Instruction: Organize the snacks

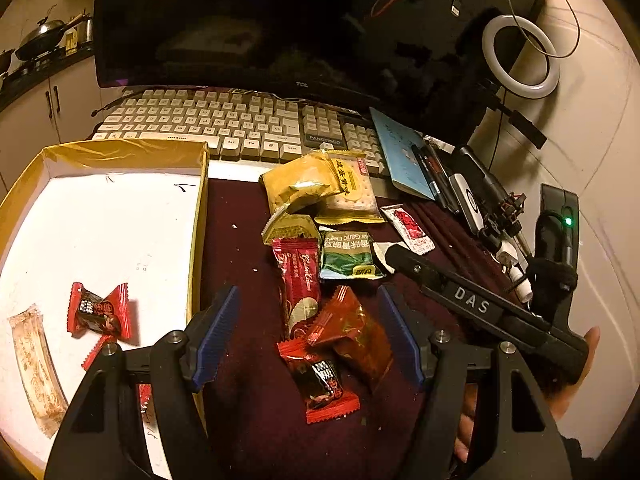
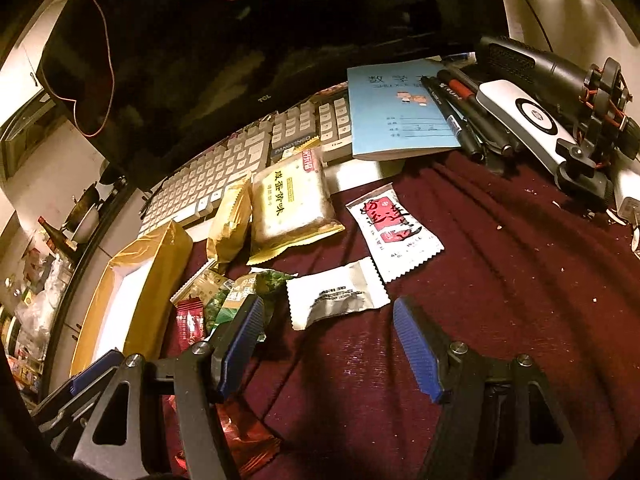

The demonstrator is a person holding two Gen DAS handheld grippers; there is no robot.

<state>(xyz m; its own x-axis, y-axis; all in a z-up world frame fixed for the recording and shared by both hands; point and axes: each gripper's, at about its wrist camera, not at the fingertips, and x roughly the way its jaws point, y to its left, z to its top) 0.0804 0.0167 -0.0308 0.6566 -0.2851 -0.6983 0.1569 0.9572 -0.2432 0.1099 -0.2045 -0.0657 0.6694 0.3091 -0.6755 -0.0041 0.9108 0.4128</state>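
Note:
A gold box [image 1: 198, 216] with a white floor stands at the left and holds a red-black candy [image 1: 100, 312] and a beige bar [image 1: 36, 368]. On the maroon cloth lies a pile of snacks: a cracker packet [image 1: 352, 188], a gold packet [image 1: 300, 184], a green packet [image 1: 348, 258], a long red packet [image 1: 298, 280], a red pouch [image 1: 356, 332] and a second red-black candy [image 1: 320, 380]. My left gripper [image 1: 310, 336] is open and straddles the red snacks. My right gripper [image 2: 328, 332] is open just short of a white sachet [image 2: 336, 296]. A white-red sachet [image 2: 394, 232] lies beyond.
A keyboard [image 1: 208, 120] and a dark monitor [image 1: 240, 20] run along the back. A blue notebook [image 2: 396, 116], pens [image 2: 460, 112], a white device [image 2: 528, 116] and a ring light [image 1: 520, 56] crowd the right side. The box wall [image 2: 152, 280] stands to the right gripper's left.

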